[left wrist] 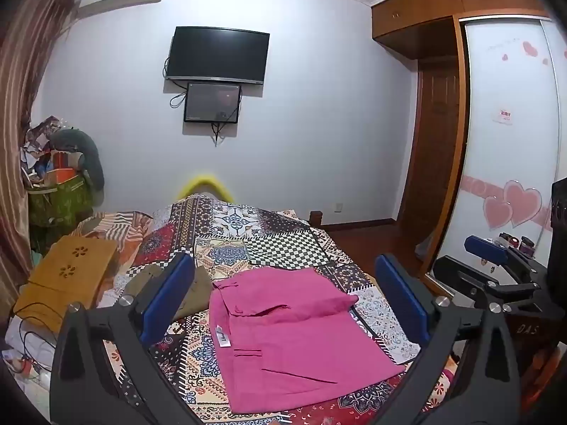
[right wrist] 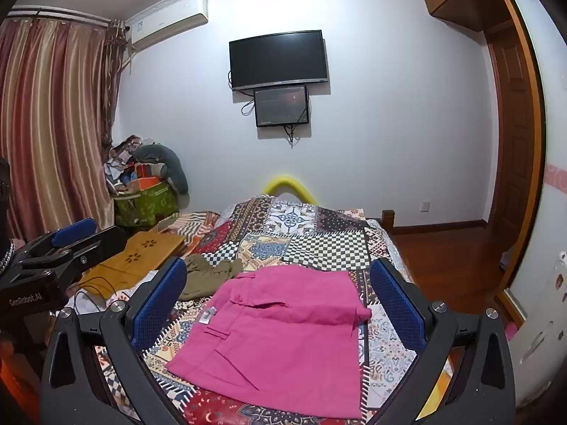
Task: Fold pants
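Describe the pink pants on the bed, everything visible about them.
The pink pants are a plain magenta woven fabric, already folded into a flat, roughly rectangular stack. Belt loops, a slit pocket and a small white label show near the waistband, and a folded flap lies across the upper layer. They rest on the patterned quilt, apart from the olive garment beside them. Neither gripper touches them; both hover with jaws wide open.

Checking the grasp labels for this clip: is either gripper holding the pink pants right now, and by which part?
Nothing is held. The left gripper and right gripper both stand wide open above the folded pink pants, touching no fabric.
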`<action>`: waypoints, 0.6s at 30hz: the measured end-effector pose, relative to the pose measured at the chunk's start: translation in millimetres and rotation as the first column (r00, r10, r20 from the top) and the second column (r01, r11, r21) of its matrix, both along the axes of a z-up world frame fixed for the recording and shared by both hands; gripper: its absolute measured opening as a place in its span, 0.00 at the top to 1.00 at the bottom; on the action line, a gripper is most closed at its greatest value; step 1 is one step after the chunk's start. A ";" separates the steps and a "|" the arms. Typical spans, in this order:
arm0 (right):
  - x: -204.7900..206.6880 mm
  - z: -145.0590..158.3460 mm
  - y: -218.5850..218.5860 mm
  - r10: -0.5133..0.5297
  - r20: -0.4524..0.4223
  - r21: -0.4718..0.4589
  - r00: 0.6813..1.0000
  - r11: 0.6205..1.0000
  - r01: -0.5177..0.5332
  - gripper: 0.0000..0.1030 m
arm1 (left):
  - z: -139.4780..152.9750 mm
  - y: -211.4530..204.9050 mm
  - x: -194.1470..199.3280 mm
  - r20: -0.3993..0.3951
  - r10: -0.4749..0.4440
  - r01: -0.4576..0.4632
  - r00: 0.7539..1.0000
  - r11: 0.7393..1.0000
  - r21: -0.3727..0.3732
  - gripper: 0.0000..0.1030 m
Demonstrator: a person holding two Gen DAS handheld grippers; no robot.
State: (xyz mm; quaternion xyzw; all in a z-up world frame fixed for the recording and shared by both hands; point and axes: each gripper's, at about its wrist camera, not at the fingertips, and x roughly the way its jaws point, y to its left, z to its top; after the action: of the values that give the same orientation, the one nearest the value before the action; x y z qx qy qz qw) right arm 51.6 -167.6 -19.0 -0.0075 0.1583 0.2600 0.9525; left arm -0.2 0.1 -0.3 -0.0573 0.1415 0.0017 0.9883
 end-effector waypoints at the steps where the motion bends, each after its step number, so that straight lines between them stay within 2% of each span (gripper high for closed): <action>1: 0.0 -0.1 -0.1 0.001 0.000 0.001 1.000 1.000 -0.001 0.00 | -0.2 0.3 -0.1 -0.001 -0.003 0.003 1.000 1.000 -0.001 0.00; 5: 0.2 -0.5 0.0 0.001 -0.003 -0.001 1.000 1.000 -0.001 0.00 | 4.3 0.2 1.7 -0.011 0.012 -0.012 1.000 1.000 0.003 0.00; 18: 3.7 1.7 -3.8 -0.003 -0.007 0.006 1.000 1.000 0.003 0.00 | -6.0 1.1 4.3 -0.017 0.001 -0.001 1.000 1.000 0.011 0.00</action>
State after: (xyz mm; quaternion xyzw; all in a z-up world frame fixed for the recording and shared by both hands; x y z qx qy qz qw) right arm 55.4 -171.4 -17.3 -0.0038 0.1607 0.2590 0.9524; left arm 4.1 1.2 -6.3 -0.0517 0.1497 0.0037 0.9874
